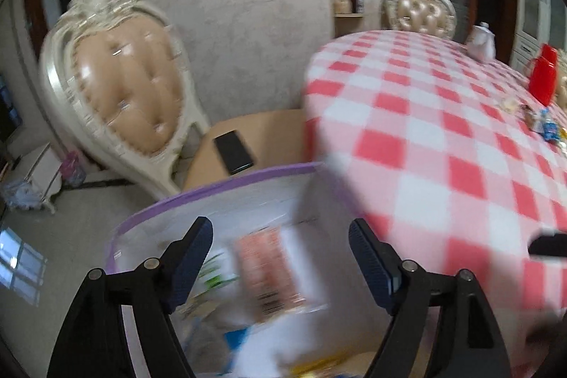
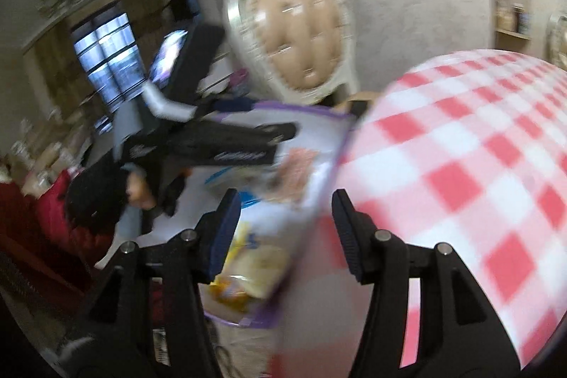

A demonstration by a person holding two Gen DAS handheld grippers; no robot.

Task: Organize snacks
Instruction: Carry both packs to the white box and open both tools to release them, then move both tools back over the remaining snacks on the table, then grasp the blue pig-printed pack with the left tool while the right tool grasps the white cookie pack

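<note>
A white box with a purple rim (image 1: 184, 197) sits beside the table, below its edge. It holds several snack packets, among them an orange-red packet (image 1: 269, 271) and yellow ones. My left gripper (image 1: 280, 257) is open and empty above the box. In the right wrist view the same box (image 2: 308, 119) lies ahead, with the orange-red packet (image 2: 297, 165) and a yellow packet (image 2: 244, 275) inside. My right gripper (image 2: 283, 232) is open and empty over the box's near end. The left gripper (image 2: 230, 137) shows there, over the box's far side. Both views are blurred.
A round table with a red-and-white checked cloth (image 1: 443, 137) fills the right side, with a red container (image 1: 542, 73) and a few small snacks (image 1: 542, 123) at its far edge. A padded cream chair (image 1: 120, 87) stands behind the box, a phone (image 1: 234, 147) on its seat.
</note>
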